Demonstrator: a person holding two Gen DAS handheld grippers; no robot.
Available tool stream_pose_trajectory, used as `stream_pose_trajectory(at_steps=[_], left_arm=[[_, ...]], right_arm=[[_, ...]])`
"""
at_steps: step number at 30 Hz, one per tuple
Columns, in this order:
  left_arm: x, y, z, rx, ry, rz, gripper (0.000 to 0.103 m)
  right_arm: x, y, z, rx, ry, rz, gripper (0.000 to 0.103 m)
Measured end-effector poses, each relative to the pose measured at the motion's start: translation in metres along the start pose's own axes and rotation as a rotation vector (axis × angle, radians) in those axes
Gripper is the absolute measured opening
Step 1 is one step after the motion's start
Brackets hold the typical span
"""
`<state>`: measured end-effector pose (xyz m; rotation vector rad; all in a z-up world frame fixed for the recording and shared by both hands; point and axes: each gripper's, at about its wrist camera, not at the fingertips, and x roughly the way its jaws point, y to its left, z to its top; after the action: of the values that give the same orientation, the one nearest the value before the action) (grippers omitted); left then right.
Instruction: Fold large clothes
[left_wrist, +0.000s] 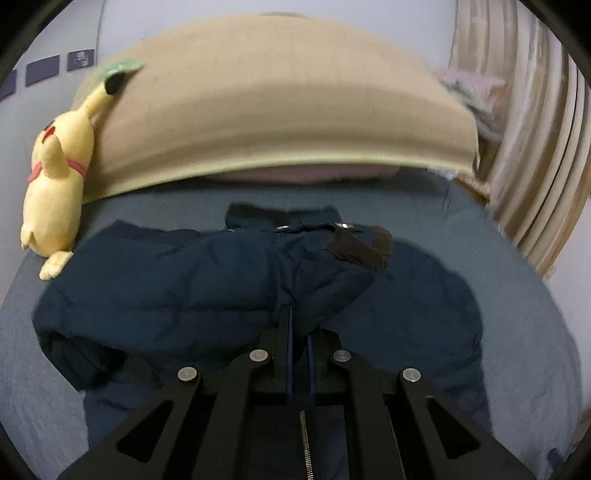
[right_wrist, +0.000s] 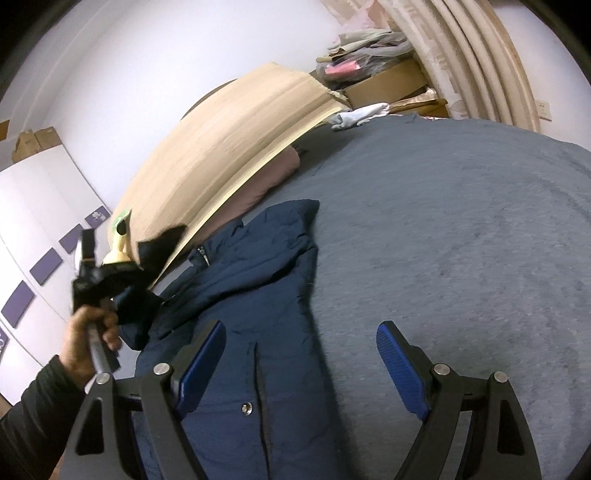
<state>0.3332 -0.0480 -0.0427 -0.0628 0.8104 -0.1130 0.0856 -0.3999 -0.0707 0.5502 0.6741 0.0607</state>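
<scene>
Jacket (right_wrist: 258, 295) runs lengthwise away from me on the bed (right_wrist: 461, 240); my left fingers (left_wrist: 299, 332) pinch its fabric, my right fingers (right_wrist: 301, 354) spread above its near edge.

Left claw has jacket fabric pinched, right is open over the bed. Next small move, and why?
Probably carry the left claw across toward the jacket's middle, laying the pinched fold over. It is shut on the navy jacket with the fabric lifted, while the right claw is open, gripping nothing, above the jacket's front edge and the grey bedspread.
</scene>
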Motion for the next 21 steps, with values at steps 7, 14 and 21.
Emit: stream_pose_trajectory(at_steps=[7,14,21], left_arm=[[0.021,-0.032,-0.026,0.132,0.101,0.006,0.007],[0.018,-0.039,-0.029,0.183,0.193,-0.049,0.026],[0.006,-0.045,-0.024,0.144,0.191,-0.118,0.075]], right_arm=[[0.000,0.003,0.002,-0.014,0.008,0.001,0.086],[-0.001,0.011,0.000,-0.031,0.017,0.005,0.086],[-0.010,0.017,0.003,-0.050,0.003,0.000,0.086]])
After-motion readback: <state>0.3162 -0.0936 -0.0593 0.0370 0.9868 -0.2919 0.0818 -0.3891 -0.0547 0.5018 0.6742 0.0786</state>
